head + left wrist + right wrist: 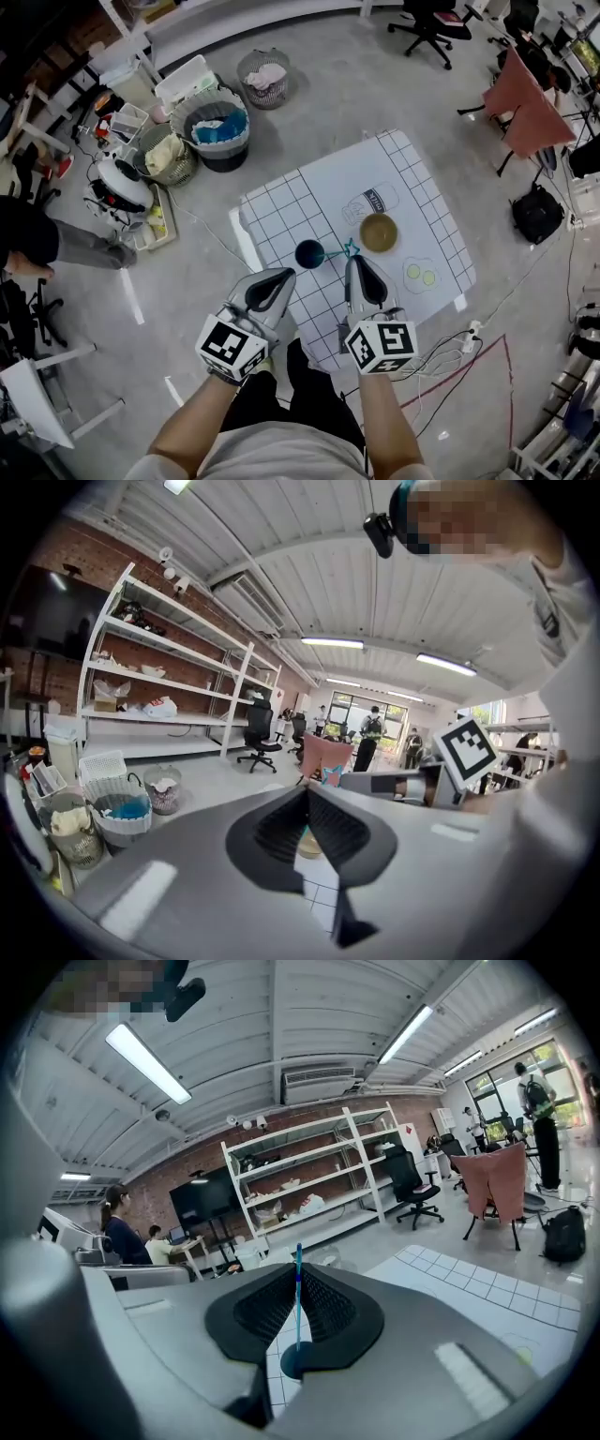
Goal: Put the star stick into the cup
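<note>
A dark blue cup [309, 253] stands on the white gridded table cloth [281, 211]. My right gripper [356, 266] is shut on the thin blue star stick [330, 254]. The stick's teal star [351, 248] sits just past the fingertips, and its other end reaches to the cup's rim. In the right gripper view the stick [298, 1302] runs straight up between the pads, with the cup [289, 1363] right below it. My left gripper [279, 277] hovers just left of the cup, shut with nothing in it. In the left gripper view its pads [281, 829] meet.
A tan bowl [379, 232] and a clear bottle [370, 202] lying on its side are behind the cup. Two yellow-green discs [420, 274] are at the right. Baskets [217, 131] stand on the floor to the far left, and cables [450, 352] trail at the right.
</note>
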`<state>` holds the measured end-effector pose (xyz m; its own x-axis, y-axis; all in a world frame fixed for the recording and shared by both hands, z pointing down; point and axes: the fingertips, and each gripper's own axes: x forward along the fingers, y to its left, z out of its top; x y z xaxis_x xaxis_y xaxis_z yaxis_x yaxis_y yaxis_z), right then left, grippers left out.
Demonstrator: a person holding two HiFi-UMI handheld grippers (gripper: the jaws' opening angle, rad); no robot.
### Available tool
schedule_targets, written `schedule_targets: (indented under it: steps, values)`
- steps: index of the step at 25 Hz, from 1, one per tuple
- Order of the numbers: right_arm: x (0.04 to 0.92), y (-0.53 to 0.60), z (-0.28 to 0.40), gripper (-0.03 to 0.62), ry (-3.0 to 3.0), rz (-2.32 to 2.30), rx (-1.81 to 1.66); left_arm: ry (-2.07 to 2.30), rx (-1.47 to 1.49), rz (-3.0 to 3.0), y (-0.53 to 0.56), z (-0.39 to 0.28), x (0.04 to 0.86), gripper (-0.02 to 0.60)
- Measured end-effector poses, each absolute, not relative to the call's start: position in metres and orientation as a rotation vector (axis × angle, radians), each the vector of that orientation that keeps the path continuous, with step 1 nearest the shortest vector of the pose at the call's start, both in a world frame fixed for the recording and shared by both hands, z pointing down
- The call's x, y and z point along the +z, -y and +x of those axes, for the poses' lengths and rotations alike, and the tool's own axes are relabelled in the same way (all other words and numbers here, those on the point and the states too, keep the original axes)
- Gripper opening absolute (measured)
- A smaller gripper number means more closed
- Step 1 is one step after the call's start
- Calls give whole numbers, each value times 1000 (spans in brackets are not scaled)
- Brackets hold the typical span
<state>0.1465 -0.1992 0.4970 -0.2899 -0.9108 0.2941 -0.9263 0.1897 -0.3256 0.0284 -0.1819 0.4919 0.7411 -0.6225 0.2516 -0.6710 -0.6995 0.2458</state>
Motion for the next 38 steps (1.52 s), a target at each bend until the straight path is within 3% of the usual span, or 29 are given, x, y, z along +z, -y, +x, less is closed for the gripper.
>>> schedule_targets:
  steps: [23,38]
  values:
    - [601,213,124,32,2286,1746,863,995,276,2511,195,17,557,6]
    - [580,179,136,31,2189,1812,833,919,279,2557,172,26,539,6]
